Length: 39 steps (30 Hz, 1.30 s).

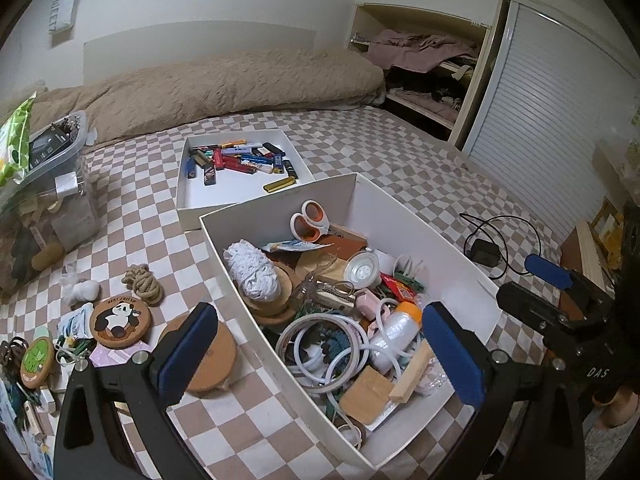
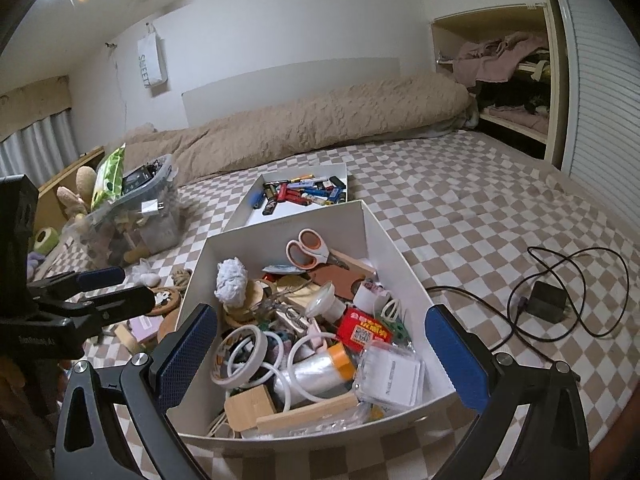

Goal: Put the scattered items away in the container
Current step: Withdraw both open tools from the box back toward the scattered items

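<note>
A white box point(image 1: 432, 216) point(image 2: 384, 236) on the checkered bed holds many small items: orange-handled scissors point(image 1: 310, 220) point(image 2: 308, 249), a white yarn ball point(image 1: 252, 272), white rings, a red packet point(image 2: 362, 330), wood blocks. Scattered items lie left of it: a panda coaster point(image 1: 120, 316), a cork disc point(image 1: 216, 356), a rope knot point(image 1: 144, 282), a green badge point(image 1: 37, 360). My left gripper point(image 1: 320, 360) is open and empty above the box's near left corner. My right gripper point(image 2: 320, 356) is open and empty over the box's near end. Each gripper shows in the other's view.
A white tray of lighters point(image 1: 240, 160) point(image 2: 304, 194) lies behind the box. A clear plastic bin point(image 1: 48, 184) point(image 2: 132, 220) stands at the left. A black charger with cable point(image 1: 486, 250) point(image 2: 548, 300) lies to the right. A beige duvet point(image 1: 224, 80) runs along the wall.
</note>
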{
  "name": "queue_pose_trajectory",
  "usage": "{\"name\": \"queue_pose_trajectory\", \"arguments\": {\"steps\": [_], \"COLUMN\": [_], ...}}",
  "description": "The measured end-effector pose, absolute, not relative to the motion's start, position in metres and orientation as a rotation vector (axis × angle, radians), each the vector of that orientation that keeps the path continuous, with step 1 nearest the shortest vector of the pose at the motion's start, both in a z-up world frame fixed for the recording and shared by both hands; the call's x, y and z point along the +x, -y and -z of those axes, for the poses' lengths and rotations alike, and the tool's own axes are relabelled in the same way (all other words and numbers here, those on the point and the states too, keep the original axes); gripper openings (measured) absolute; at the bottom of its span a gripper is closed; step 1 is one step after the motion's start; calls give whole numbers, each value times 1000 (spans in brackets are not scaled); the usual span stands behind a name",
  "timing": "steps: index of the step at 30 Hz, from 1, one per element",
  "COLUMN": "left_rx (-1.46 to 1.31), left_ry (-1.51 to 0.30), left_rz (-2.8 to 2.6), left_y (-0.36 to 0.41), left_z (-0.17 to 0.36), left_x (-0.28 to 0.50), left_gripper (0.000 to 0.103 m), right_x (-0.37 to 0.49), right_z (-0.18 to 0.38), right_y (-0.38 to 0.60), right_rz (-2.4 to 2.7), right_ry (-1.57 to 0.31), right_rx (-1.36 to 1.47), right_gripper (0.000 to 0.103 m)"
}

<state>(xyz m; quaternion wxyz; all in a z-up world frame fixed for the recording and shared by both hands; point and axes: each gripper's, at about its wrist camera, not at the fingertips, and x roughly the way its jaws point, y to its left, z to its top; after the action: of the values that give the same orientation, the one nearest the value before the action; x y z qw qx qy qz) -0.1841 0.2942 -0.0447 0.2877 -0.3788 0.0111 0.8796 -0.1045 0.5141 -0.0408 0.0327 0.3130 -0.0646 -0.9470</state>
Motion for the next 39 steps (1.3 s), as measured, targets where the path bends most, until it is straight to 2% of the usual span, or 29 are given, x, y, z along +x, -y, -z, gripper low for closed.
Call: {"name": "queue_pose_trajectory", "arguments": {"steps": [14, 39], "left_rx": [-994, -992], "left_ry": [-14, 81], "left_rz": [-2365, -2600], "left_y": [-269, -116], "left_z": [39, 21], "left_x": [-172, -157], "left_gripper": [103, 103], "right_x": [-96, -108], "right_z": [36, 25], "right_y": [-498, -361], "right_rz": [2909, 2720], "right_ry": [189, 88], "right_rx": [973, 919], "right_gripper": [103, 103]}}
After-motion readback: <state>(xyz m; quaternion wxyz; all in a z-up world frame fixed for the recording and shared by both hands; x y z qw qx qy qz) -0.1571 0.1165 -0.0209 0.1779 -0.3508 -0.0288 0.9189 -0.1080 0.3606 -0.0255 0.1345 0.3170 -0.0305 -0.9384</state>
